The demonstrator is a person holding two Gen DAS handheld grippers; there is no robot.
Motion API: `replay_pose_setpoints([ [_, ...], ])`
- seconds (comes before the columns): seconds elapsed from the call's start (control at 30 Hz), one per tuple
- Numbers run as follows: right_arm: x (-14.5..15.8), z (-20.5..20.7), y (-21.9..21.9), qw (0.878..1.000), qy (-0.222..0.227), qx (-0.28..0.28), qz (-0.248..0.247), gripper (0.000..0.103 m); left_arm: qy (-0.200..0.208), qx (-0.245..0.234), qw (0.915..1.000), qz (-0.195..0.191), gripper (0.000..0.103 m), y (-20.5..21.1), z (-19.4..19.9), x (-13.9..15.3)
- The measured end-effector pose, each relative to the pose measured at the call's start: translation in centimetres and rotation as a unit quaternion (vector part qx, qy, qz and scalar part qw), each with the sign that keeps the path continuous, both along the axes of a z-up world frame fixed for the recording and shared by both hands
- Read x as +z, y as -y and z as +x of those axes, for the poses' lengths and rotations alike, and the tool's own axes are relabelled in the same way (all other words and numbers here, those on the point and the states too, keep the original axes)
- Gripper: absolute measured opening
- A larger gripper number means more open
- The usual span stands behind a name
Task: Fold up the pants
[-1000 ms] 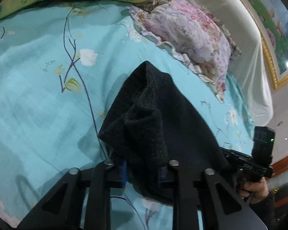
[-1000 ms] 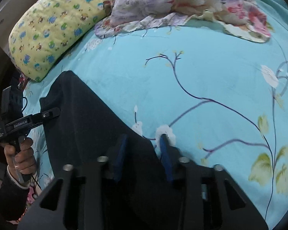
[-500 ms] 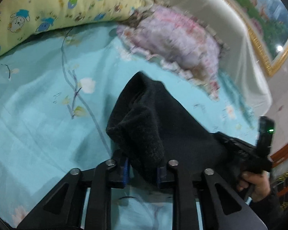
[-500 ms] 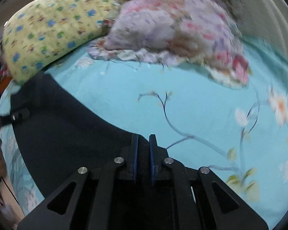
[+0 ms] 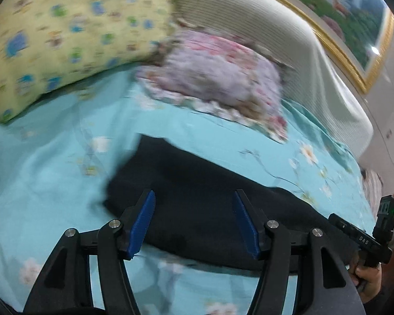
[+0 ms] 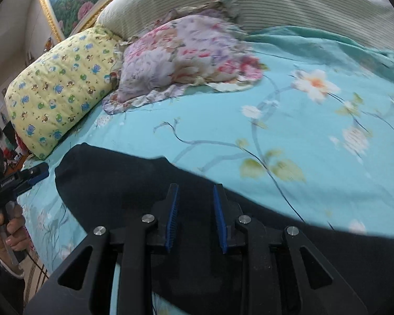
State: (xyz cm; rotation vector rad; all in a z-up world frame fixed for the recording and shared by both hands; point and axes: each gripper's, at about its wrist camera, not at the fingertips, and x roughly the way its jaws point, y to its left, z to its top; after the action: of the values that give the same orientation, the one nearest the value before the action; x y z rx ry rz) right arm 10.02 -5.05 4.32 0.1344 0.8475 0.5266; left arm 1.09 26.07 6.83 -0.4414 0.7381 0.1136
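The dark pants (image 5: 197,204) lie flat on the turquoise flowered bedsheet (image 5: 52,183), stretched in a long band along the near edge of the bed, with one rounded end toward the yellow cartoon pillow (image 6: 63,86). The left gripper (image 5: 193,220) hovers over that end with its jaws spread wide, the blue fingers (image 5: 141,220) standing apart on either side of the cloth and gripping nothing. The right gripper (image 6: 195,210) sits above the middle of the band, jaws parted by a narrower gap, with the black fabric showing between the blue pads (image 6: 172,218); I cannot tell whether the pads touch the cloth, but they are not pinched on it. Farther up the bed, toward the headboard (image 6: 289,2), a pink and lilac floral pillow (image 6: 181,52) rests just beside the yellow one. A gold-framed painting (image 5: 341,13) hangs on the wall behind. The left wrist view is blurred.
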Motion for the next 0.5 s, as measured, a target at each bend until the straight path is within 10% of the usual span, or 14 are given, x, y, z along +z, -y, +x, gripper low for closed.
replay_pose_setpoints([
  [0.5, -0.3, -8.3, 11.0, 0.993, -0.021, -0.108, 0.040, 0.047, -0.037, -0.194, 0.9803, 0.011, 0.068, 17.7, 6.4, -1.2],
])
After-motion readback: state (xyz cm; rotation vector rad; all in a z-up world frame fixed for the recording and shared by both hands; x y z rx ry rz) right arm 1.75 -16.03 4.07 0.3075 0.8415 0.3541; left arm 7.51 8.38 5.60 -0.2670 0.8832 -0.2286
